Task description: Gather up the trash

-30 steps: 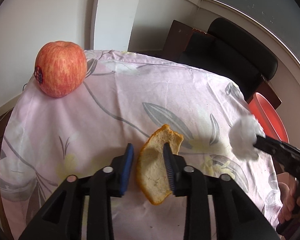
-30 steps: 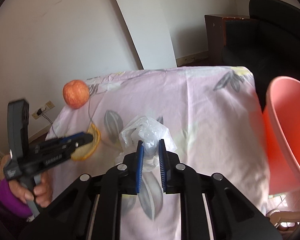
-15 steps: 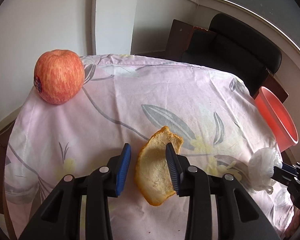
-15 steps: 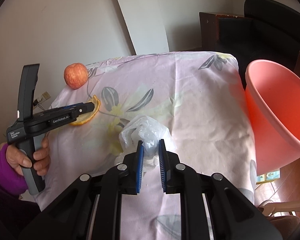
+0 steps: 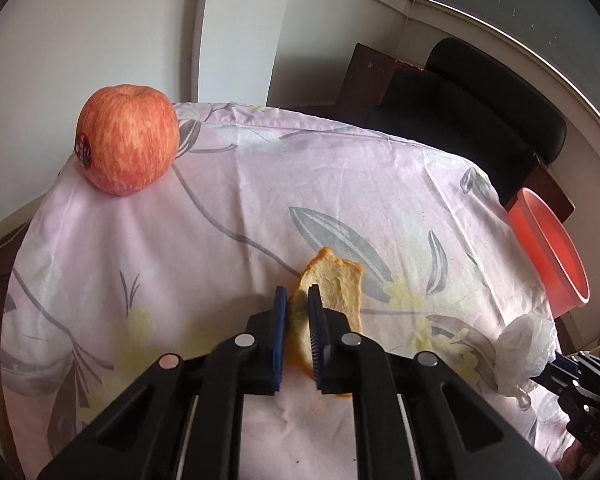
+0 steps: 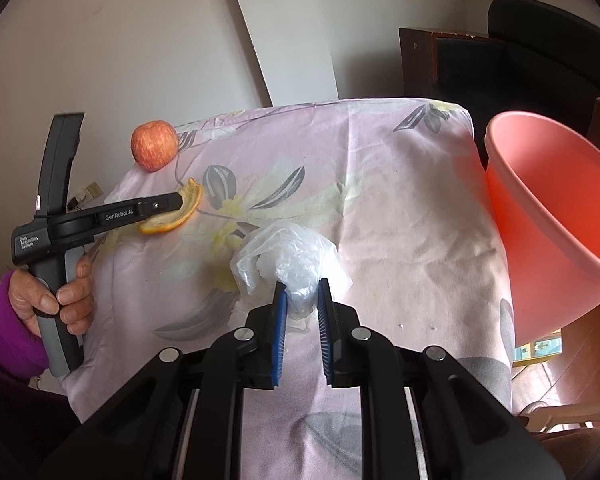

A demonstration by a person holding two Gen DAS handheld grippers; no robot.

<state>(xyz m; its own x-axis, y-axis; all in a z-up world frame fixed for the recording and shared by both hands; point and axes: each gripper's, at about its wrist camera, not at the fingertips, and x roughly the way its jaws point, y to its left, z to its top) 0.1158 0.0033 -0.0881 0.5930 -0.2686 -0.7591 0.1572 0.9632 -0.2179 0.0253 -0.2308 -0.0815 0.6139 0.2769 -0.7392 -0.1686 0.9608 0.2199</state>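
Left wrist view: our left gripper (image 5: 298,300) just closed, clamping orange peel (image 5: 332,284) for binning | right gripper (image 6: 302,294) pinches plastic bag (image 6: 288,256), probably heading to pink bin (image 6: 548,216).

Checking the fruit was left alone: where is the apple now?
The apple sits untouched at the far left corner of the tablecloth in both wrist views, beyond the orange peel.

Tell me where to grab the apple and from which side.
Grip the apple across its round middle, coming from above: it sits upright and alone at the cloth's far corner, apart from the peel, with free space all around it.
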